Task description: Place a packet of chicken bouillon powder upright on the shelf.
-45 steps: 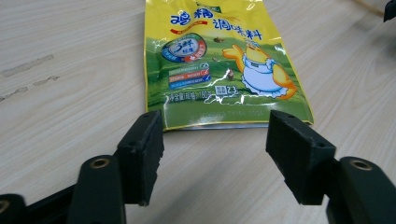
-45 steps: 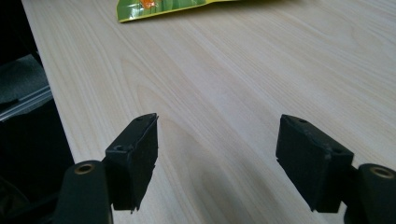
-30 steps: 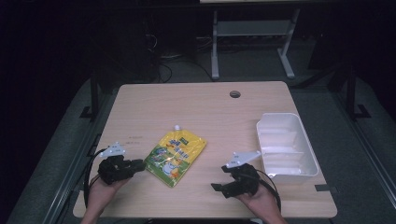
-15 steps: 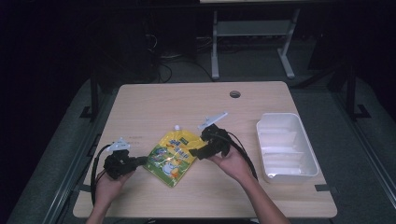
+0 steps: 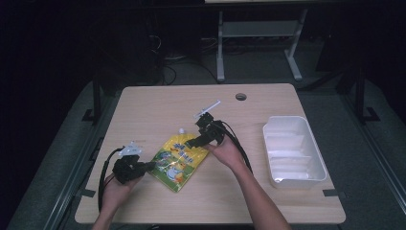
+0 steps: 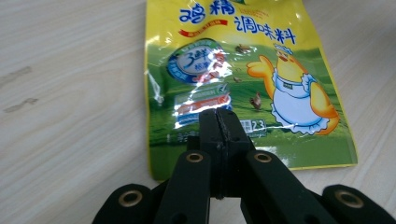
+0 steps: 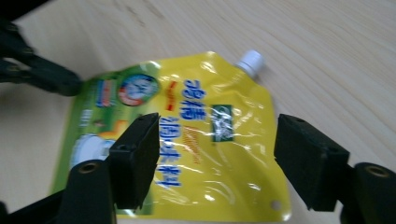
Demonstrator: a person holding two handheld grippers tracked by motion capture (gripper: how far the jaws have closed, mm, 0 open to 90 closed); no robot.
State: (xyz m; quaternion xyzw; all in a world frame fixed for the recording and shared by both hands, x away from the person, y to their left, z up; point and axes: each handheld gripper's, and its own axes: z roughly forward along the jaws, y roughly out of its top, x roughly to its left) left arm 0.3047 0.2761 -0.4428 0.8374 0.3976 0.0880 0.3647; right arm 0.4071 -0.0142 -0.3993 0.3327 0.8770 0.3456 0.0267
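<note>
A yellow and green spouted seasoning pouch [image 5: 179, 160] lies flat on the wooden table [image 5: 158, 110], its white cap [image 5: 182, 130] pointing away from me. My left gripper [image 5: 149, 166] is shut, and its tips rest over the pouch's bottom edge [image 6: 243, 70]. In the left gripper view the two jaws [image 6: 219, 114] press together with nothing seen between them. My right gripper [image 5: 191, 143] is open at the pouch's top. Its jaws [image 7: 217, 140] stand wide apart on either side of the upper part of the pouch [image 7: 201, 121], below the cap [image 7: 250, 60].
A white plastic bin [image 5: 292, 148] stands at the table's right side. A round cable hole [image 5: 241, 97] sits near the far edge. The left gripper's black jaws [image 7: 42, 70] show at the upper left of the right gripper view.
My right gripper has swung from the table's front right up and left to the pouch's top. The left gripper has edged onto the pouch's bottom edge.
</note>
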